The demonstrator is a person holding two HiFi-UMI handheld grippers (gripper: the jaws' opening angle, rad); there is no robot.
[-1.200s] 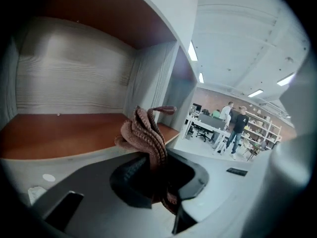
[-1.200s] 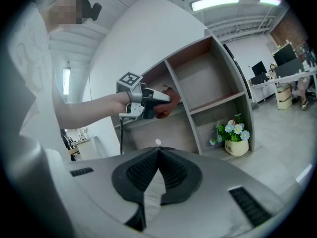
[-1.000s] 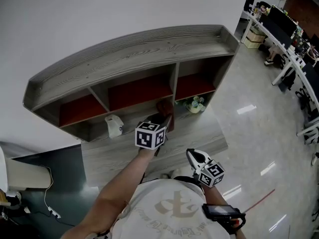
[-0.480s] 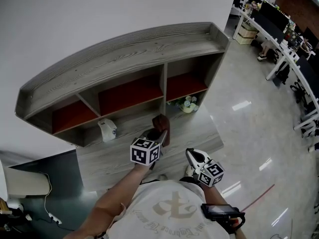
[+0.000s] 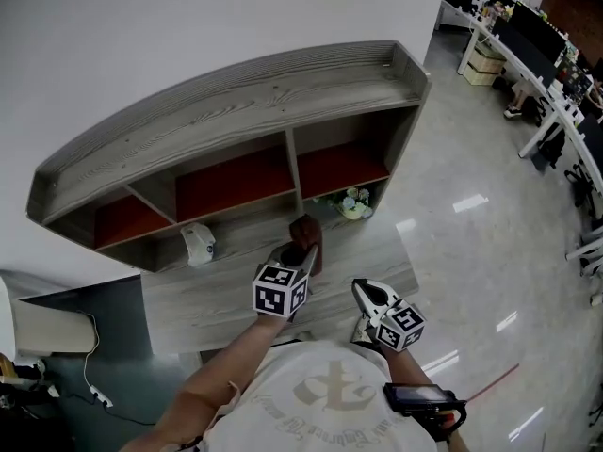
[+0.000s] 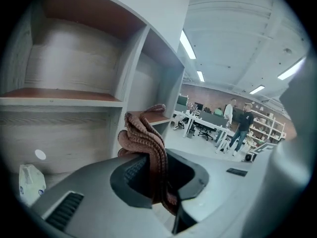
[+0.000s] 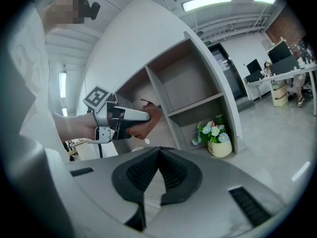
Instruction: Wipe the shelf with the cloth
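The lower end of the cloth vanishes between the closed jaws of the left tool. In the head view, the white thing on the shelf is too small to identify.

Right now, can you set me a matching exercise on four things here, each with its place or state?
Things:
1 cloth
2 flower pot
3 white jug
4 right tool

Places or states:
A shut, nothing in it
B low in the shelf, right end
C clamped in the left tool
D low in the shelf, left side

Pairs: 1-C, 2-B, 3-D, 4-A
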